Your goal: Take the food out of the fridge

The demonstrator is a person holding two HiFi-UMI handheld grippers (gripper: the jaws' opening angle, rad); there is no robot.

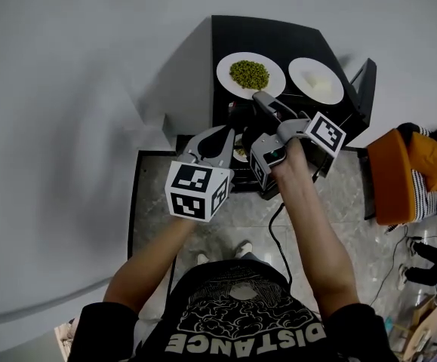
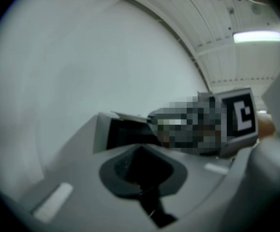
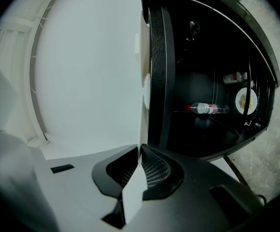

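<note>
A black mini fridge (image 1: 278,44) stands against the white wall with its door (image 3: 156,81) open. On its top sit a plate of green food (image 1: 249,74) and a plate of white food (image 1: 316,80). Inside I see a lying bottle (image 3: 207,108), a second bottle (image 3: 234,77) and a plate of food (image 3: 246,101); the same plate of food (image 1: 240,151) shows between my grippers in the head view. My right gripper (image 3: 140,173) (image 1: 260,98) is shut on the door's thin white edge. To its left, my left gripper (image 1: 222,136) (image 2: 142,178) is shut with nothing in it.
The white wall (image 1: 90,89) runs close along the left. An orange seat with clothes on it (image 1: 410,172) stands to the right of the fridge. A black cable (image 1: 275,236) runs over the stone floor (image 1: 203,232) by my feet.
</note>
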